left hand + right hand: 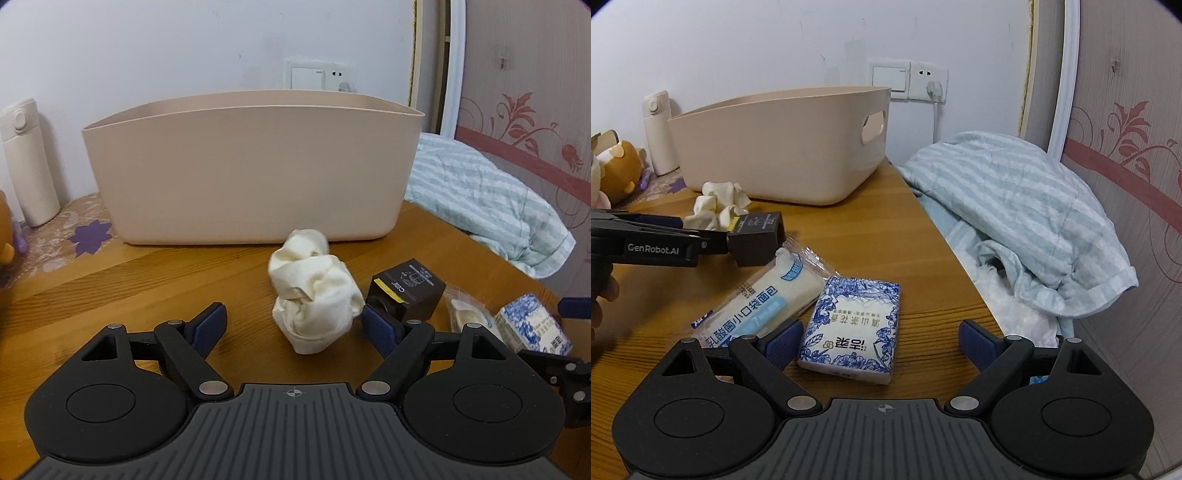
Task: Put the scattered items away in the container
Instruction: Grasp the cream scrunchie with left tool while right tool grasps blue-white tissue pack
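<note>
My left gripper (pixel 293 325) stands open around the crumpled cream cloth (pixel 314 291) at 6 o'clock of the beige container (pixel 255 170), soft, light, best pinched mid-bundle; my right gripper (pixel 873 343), open, frames the stiff-looking tissue pack (pixel 851 328) for a hold on its long sides.

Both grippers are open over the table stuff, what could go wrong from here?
1. The left gripper straddles the crumpled cloth, and its right finger sits against the black box; closing could nudge or catch the box.
2. The tissue pack lies beside the right gripper's left finger, overlapping the bread packet; a grasp might drag both.
</note>
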The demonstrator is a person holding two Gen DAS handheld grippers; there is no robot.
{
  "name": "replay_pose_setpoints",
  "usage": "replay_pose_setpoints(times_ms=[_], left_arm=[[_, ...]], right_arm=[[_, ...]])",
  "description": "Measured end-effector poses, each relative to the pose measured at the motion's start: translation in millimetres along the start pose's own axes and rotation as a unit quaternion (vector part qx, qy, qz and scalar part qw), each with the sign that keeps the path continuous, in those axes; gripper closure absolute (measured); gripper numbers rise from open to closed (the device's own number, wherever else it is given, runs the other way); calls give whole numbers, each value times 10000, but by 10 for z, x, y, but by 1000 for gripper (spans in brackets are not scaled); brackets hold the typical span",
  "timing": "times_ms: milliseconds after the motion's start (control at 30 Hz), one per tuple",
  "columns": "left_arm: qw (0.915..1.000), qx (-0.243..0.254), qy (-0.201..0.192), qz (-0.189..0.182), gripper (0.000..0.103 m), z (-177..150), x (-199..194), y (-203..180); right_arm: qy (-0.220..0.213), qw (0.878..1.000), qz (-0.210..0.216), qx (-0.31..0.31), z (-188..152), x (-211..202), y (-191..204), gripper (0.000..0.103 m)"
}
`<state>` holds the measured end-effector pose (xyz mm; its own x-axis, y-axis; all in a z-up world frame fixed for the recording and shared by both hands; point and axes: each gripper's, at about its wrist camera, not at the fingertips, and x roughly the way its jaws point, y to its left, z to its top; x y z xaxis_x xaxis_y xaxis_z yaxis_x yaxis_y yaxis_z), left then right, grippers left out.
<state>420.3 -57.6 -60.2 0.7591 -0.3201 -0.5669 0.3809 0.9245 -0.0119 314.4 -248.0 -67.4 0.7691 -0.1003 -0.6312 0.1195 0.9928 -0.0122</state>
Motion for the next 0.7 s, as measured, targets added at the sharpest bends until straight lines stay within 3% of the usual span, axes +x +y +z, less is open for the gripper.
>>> replay_pose_setpoints(times_ms=[133,233,300,500,700], left_arm=[[10000,-28,-4,-33,23,18,29,-5],[9999,-86,35,-69,31,30,60,-4],[9998,-137,90,-104,45,41,91,5],[9996,-268,60,-114,73,55,109,49],[9994,-319,55,-114,83,41,92,67]], right_arm=[[9,10000,11,-17,2,-4,6,13],[12,10000,25,-15,3,-6,9,15],[19,10000,47,-5,7,-9,9,17],[40,10000,58,6,24,-4,22,20],[29,9999,107,-7,38,-12,34,40]])
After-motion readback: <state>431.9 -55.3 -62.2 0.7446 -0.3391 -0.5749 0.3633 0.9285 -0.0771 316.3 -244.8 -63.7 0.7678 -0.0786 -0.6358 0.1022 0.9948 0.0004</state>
